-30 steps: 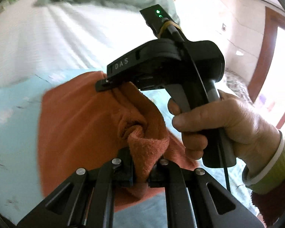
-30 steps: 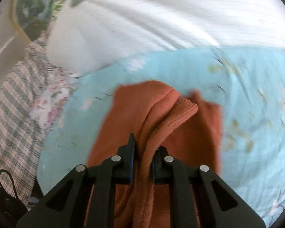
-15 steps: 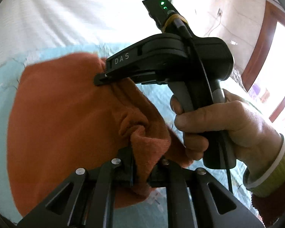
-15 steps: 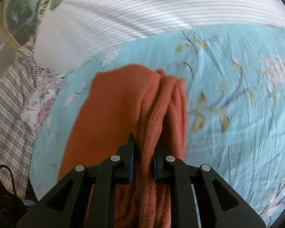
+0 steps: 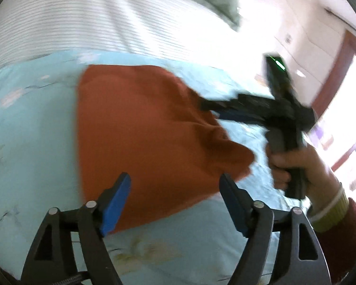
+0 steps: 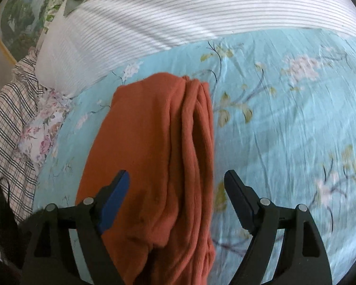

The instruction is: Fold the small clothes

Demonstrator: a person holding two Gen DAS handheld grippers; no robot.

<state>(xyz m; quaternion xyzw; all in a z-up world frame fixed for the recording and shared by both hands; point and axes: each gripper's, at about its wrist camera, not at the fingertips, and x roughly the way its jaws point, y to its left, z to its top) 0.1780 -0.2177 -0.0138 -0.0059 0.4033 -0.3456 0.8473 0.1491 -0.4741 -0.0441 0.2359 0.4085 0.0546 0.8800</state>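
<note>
Two grippers, both spread wide, nothing between the fingers of either. Left gripper [image 5: 174, 193] poised above the near edge of the rust-orange garment [image 5: 140, 140], blue-padded fingers [image 5: 116, 201] apart and clear of the cloth. Right gripper [image 6: 176, 190] likewise parted over the same garment [image 6: 154, 166], seen from the left wrist view as a blurred black body [image 5: 268, 111] held in the right hand [image 5: 294, 163], tips just beside the cloth's right-hand edge; contact there impossible to tell through the blur. Garment lying flat on the bed's light blue floral sheet [image 6: 284, 123], doubled over, with several layered edges bunched in long ridges along its right side in the right wrist view. Beyond it, a white striped cover [image 6: 178, 14]. At far left of the right wrist view, a plaid cloth [image 6: 9, 123] and a small floral-print piece [image 6: 42, 133], both well apart from the orange garment.
</note>
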